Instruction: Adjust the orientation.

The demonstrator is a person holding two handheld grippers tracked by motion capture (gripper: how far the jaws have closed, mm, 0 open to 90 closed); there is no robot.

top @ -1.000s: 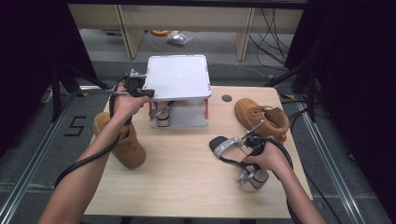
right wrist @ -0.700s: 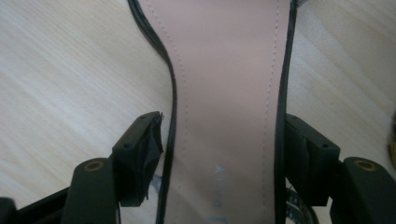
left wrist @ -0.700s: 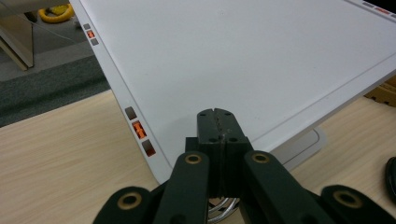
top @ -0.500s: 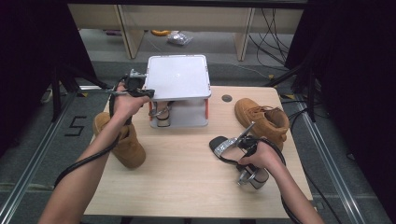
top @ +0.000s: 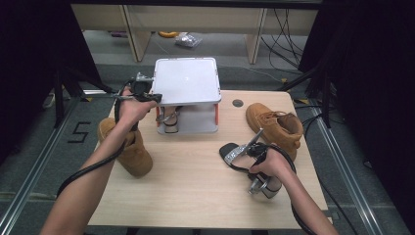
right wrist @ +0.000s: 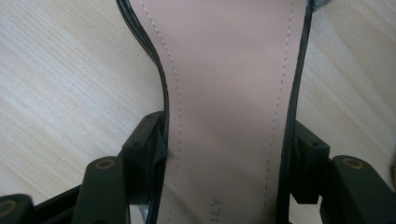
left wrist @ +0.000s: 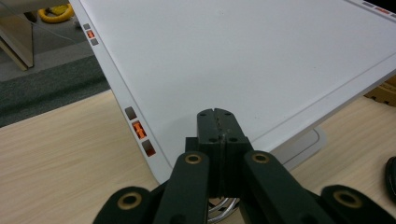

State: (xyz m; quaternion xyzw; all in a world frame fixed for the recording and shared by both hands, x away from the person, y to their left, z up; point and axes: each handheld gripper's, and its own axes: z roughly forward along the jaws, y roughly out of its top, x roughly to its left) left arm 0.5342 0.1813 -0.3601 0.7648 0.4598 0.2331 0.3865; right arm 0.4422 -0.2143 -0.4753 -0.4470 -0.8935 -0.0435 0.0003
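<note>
**Right tool straddling the sandal, left one parked by the rack**

The right tool (right wrist: 224,154) is down over the black high-heeled sandal with the pinkish-tan insole (right wrist: 224,93). Its jaws sit on either side of the sole at the narrow waist and have just been closing in. The left jaw looks to be against the black edge of the sole, and the right one is right at the other edge, though I can't say for sure it's actually pressing. In the high view the sandal (top: 230,152) lies on the light wooden table (top: 195,181), toward the right side, just in front of a tan suede lace-up boot (top: 274,125).

The left tool (left wrist: 217,133) has its jaws pressed together with nothing in them. It's held up at the corner of the white plastic two-tier rack (left wrist: 243,60), tips over the top panel. A second tan boot (top: 132,154) stands near the table's left edge, under the left forearm, well apart from the sandal.
</note>
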